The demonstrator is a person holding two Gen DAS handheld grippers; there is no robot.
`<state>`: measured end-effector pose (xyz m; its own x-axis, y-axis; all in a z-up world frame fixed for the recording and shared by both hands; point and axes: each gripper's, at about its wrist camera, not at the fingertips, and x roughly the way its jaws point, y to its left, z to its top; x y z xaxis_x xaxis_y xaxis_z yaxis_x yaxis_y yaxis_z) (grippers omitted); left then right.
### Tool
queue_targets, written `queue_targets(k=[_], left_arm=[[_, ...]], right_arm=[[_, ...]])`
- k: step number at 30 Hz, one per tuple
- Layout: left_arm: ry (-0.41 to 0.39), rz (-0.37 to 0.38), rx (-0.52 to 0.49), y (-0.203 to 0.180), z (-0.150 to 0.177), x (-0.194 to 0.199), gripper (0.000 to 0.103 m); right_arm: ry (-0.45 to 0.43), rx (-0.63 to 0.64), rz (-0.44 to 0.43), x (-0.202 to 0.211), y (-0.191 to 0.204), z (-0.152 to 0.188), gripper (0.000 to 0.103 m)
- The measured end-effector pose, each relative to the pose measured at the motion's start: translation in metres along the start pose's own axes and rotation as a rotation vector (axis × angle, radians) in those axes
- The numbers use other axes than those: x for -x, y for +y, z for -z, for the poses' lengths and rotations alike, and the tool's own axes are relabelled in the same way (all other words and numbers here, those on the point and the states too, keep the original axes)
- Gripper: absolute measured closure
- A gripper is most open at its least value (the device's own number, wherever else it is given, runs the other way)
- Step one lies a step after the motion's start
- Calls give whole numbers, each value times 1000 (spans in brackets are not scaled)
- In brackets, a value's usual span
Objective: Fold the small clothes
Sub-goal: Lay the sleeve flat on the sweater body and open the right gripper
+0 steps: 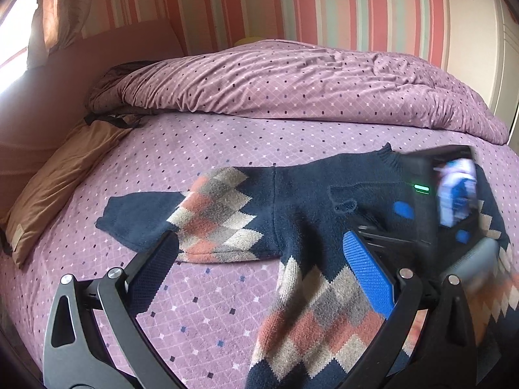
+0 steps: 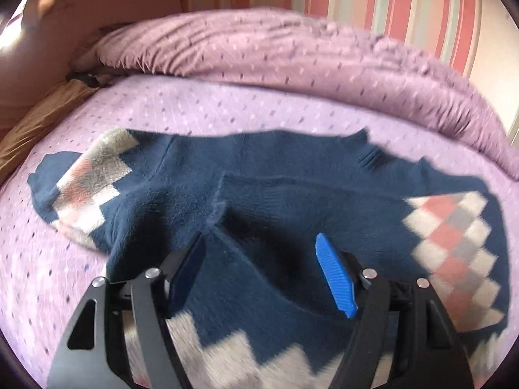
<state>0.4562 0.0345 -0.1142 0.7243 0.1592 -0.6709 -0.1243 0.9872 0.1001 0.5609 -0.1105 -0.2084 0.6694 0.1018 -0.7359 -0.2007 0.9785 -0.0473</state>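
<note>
While both our grippers, left [image 1: 259, 259] and right [image 2: 259, 259], hovered with fingers apart over the sweater [image 2: 259, 178], we judged its hem might slump, undoing the fold.

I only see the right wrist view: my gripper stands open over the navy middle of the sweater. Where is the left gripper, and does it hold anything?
Observer: The left gripper is open and holds nothing. The sweater has its argyle lower body lying between the fingers.
Operator: How does it sit relative to the sleeve on the left of my picture?
Observer: The tip of its dark finger is at the lower edge of that sleeve, beside the argyle band.
Operator: Is the lower body flat there?
Observer: It does not look flat. Its edge toward the bare bedsheet seems to rise in a soft ridge.
</note>
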Motion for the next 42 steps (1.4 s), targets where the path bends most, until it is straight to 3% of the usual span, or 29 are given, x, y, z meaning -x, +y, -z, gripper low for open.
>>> queue_targets(k=[2, 3, 5, 9, 13, 19, 24, 27, 30, 32, 34, 35, 36, 39, 42], left_arm=[[3, 8, 14, 1, 0, -2, 3], [6, 10, 17, 0, 0, -4, 3], [8, 13, 18, -2, 1, -7, 3], [13, 10, 7, -11, 5, -14, 3], [19, 8, -13, -18, 10, -18, 3], [28, -3, -17, -12, 13, -20, 3], [17, -10, -5, -2, 10, -16, 3], [17, -8, 12, 3, 8, -18, 3], [23, -9, 22, 6, 9, -20, 3], [29, -12, 36, 10, 11, -22, 3], [36, -13, 59, 17, 11, -24, 3], [35, -10, 69, 20, 12, -25, 3], [34, -7, 77, 23, 12, -25, 3], [21, -25, 71, 31, 11, -25, 3], [16, -75, 53, 41, 10, -26, 3]], right_arm=[[-17, -26, 11, 11, -20, 6, 40], [-11, -48, 25, 14, -36, 10, 58], [18, -82, 39, 11, -61, 15, 75], [92, -128, 56, -8, -95, 29, 84], [113, -131, 34, -22, -93, 37, 87], [60, -92, -76, -31, -44, 2, 90], [126, -38, -110, -57, -4, -7, 97], [113, 3, -86, -55, 5, 4, 98], [88, -44, -145, -43, -7, 4, 94], [45, -68, -135, -23, -23, 3, 92], [15, -85, -113, -6, -42, 5, 71], [8, -88, -99, 0, -50, 7, 52], [-1, -89, -65, 7, -61, 10, 44], [15, -96, 13, 18, -89, 22, 43], [-11, -131, 29, 41, -111, 32, 40]])
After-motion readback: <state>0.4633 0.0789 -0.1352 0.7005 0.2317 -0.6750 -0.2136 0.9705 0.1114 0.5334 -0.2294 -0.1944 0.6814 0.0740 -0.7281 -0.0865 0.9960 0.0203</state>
